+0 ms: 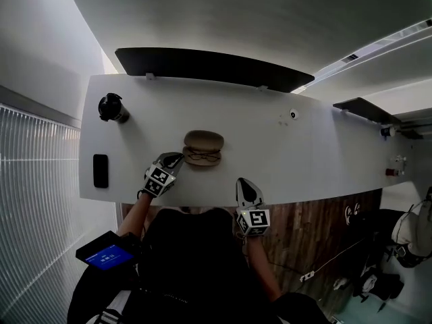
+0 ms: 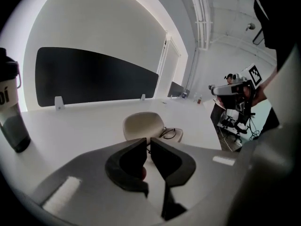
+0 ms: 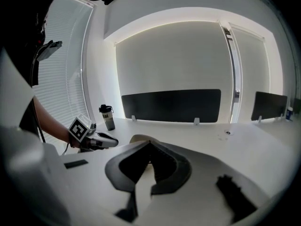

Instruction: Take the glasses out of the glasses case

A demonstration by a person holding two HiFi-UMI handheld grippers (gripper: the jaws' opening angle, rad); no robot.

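Your right gripper (image 1: 243,183) sits nearest you, over the near edge of the tabletop (image 1: 304,154). Its jaws are pressed together at the tips with nothing between them. From it, the glasses case (image 1: 204,140) lies ahead and to the left, clearly apart.

Your left gripper (image 1: 177,158) is further in and is the closer of the two. Its tips are just beside the near left end of the case, and no contact can be confirmed. Its jaws are parted by only a thin slit and pinch nothing.

The case stands open on the tabletop. Its long axis runs left to right across your view. The lid is raised on the far side and the tray faces you. The glasses (image 1: 202,157) are not yet out. They lie in the tray, along the same left-to-right axis as the case.

In the left gripper view the glasses lie ahead of the jaw line and slightly to its right, with the lid upright behind them.

Judgement: the left gripper is better placed to reach the frame. The slit looks too narrow to take the frame, so the jaws would need to spread first. The right gripper could steady the case from its right end.

Further back on the left stands a dark bottle (image 1: 112,107), well clear of the work.
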